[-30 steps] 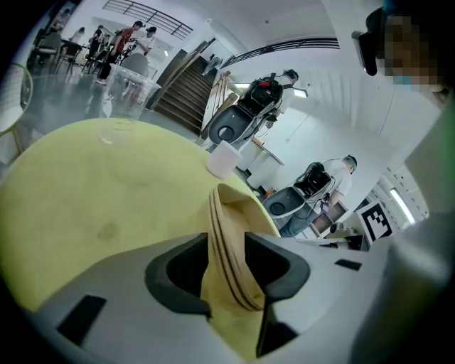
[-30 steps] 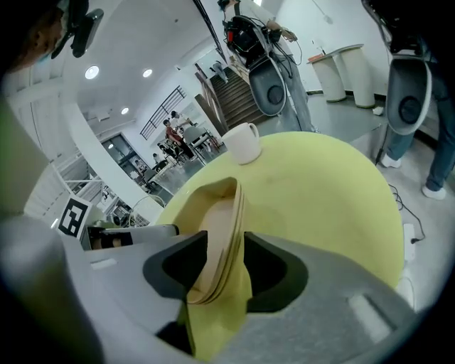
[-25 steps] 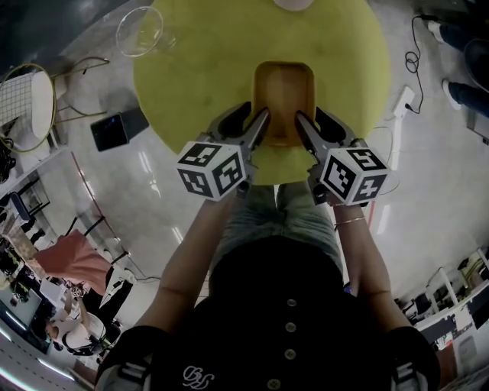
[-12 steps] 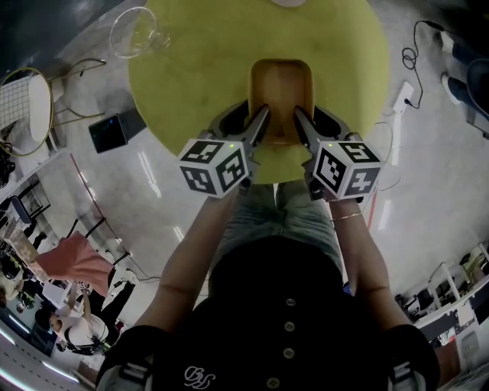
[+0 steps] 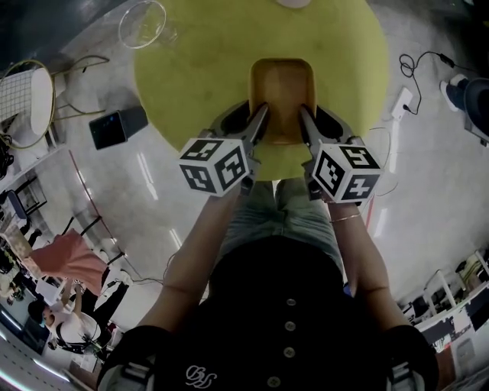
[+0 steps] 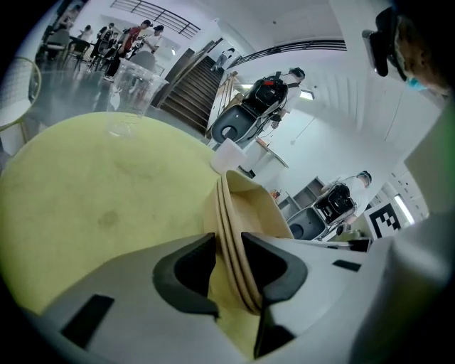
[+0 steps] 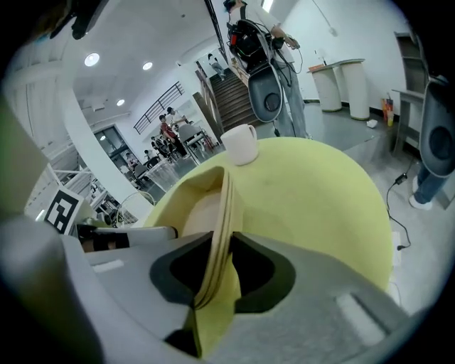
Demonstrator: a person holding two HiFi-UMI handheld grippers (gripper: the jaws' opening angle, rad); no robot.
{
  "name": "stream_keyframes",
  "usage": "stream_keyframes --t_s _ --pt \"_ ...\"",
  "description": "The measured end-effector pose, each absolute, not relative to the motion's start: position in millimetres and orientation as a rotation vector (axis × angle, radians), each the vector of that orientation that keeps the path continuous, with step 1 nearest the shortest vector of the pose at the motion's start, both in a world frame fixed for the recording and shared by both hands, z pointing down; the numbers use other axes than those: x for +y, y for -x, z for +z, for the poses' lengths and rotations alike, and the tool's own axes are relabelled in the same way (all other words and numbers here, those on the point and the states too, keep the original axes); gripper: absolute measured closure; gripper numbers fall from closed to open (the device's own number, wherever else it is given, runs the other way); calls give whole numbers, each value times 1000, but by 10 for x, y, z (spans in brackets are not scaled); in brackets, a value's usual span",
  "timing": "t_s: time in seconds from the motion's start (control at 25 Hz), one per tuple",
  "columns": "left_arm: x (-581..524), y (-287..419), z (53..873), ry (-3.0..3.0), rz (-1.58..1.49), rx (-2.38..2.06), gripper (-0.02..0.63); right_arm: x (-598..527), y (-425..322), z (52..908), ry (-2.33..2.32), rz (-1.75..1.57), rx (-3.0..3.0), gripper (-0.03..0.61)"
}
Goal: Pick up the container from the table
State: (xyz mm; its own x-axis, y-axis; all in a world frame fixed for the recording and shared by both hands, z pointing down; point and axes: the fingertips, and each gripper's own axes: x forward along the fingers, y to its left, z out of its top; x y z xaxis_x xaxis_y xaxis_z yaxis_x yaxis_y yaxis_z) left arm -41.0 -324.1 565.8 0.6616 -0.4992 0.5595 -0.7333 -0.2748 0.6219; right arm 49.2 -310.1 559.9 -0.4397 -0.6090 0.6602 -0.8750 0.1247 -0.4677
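Setting: a glossy grey floor (image 5: pixel 428 176) and a round yellow-green table (image 5: pixel 191 84), which filled the upper centre of the head view. A white cup (image 7: pixel 240 143) was noted at the table's far edge, and a clear glass bowl (image 5: pixel 141 23) at the upper left.

Item: a shallow rectangular wooden container with rounded corners (image 5: pixel 283 92), set flat on the table, open side up, at the centre of the frame, near the table's lower edge. Its long axis ran from the bottom to the top of the head view, with one short end turned toward the person.

Left gripper (image 5: pixel 252 114): its jaws had just been closing. The container's left wall was seen between them, and the pads appeared to be drawn up against it.

Right gripper (image 5: pixel 315 116): its jaws had likewise just been closing. The right wall was clamped between the pads.

Step in hand: the grasp was judged to be under way, with the container not yet lifted.

Next move: both grips would need to be firm and both hands raised together, so that the container is kept level.
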Motion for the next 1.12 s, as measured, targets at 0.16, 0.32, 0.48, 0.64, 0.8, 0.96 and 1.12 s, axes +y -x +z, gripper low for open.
stream_keyframes --t_s 0.16,0.32,0.48,0.64,0.8,0.96,1.12 --pt "-3270 458 5482 -1947 254 -991 495 -3153 -461 5426 -1454 1188 -2158 515" --pt "-3315 473 5234 -1976 199 -1011 495 -3220 -450 5185 -1447 1109 -2229 519" --pt "-3352 511 4979 -2008 159 -1047 495 -3284 -416 4937 -1434 1050 -2290 522" --pt "-3386 557 4774 -2030 127 -1074 495 -3350 -374 4715 -1420 999 -2341 522" --pt "-3423 609 4562 -2060 92 -1095 495 -3394 -327 4515 -1415 965 -2387 522" --pt "-3472 669 4359 -2090 52 -1111 495 -3448 -270 4327 -1416 936 -2431 522" --pt "-3518 707 4176 -2114 12 -1113 495 -3496 -234 4149 -1406 913 -2472 520"
